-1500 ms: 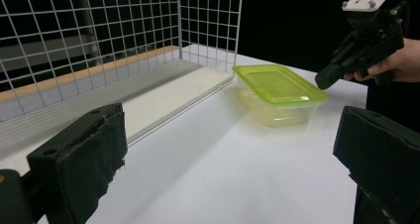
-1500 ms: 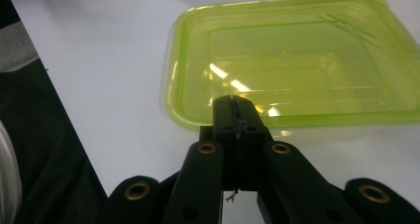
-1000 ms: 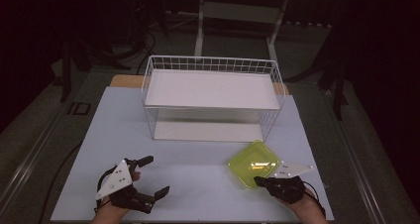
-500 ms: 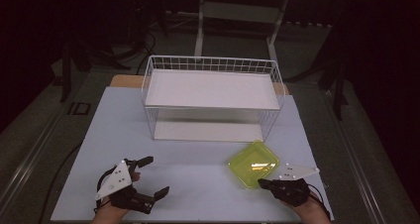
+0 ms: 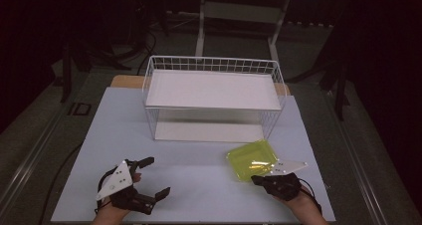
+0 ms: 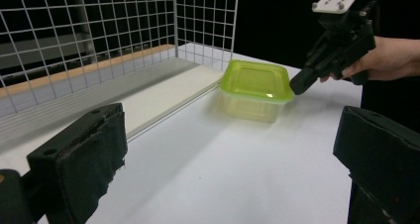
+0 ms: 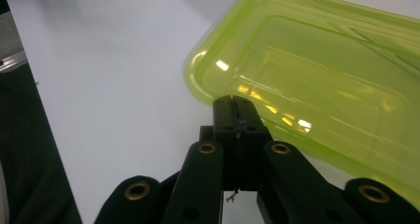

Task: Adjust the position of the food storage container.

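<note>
Dark room, grey floor [image 5: 45, 120]

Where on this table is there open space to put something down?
The widest bare stretch of the table lies between the left gripper and the green container, in front of the wire rack. The right front corner is crowded: the right gripper sits against the container.

A translucent lime-green plastic container [image 5: 252, 159] sits on the white worktop [image 5: 199, 185], upside down by the look of it, its flat base facing up and its wider rim resting on the surface. It is roughly square with rounded corners, turned slightly askew. It lies just in front of the white wire rack's [image 5: 214, 93] right end.
</note>
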